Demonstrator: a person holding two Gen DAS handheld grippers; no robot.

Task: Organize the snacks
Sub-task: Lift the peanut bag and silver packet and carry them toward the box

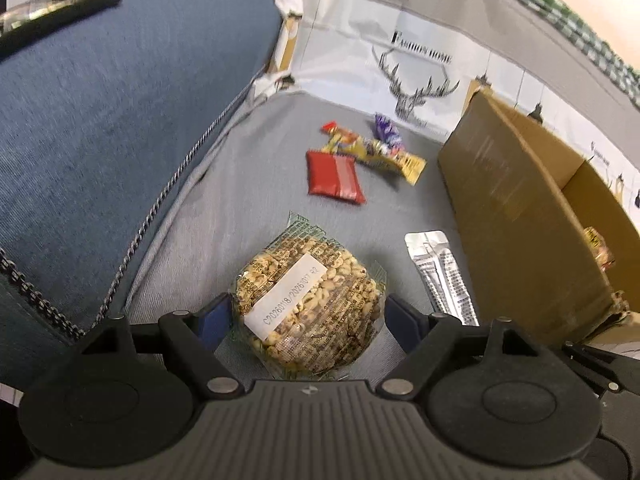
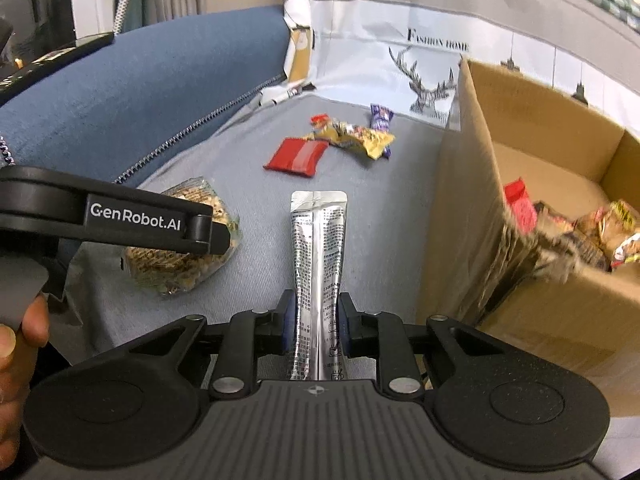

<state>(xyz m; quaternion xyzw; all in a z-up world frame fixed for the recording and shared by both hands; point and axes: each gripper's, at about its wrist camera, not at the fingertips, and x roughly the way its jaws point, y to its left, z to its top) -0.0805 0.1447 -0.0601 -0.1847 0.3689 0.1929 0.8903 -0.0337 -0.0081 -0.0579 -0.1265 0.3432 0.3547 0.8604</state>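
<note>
silver sachet [image 2: 318,280] pinched in the right claw [image 2: 316,322], puffed-grain pack [image 1: 308,312] between the gaping left claw [image 1: 306,320]; next needs lifting into the cardboard box [image 2: 472,208] rightward.

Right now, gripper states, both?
Left gripper: open around the nut pack, not gripping.
Right gripper: shut on the silver sachet.

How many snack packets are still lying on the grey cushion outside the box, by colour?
Clear puffed-grain packet: 1
Silver sachet: 1
Red packet: 1
Yellow packet: 1
Purple packet: 1
Red-orange candy wrapper: 1
Total: 6
</note>
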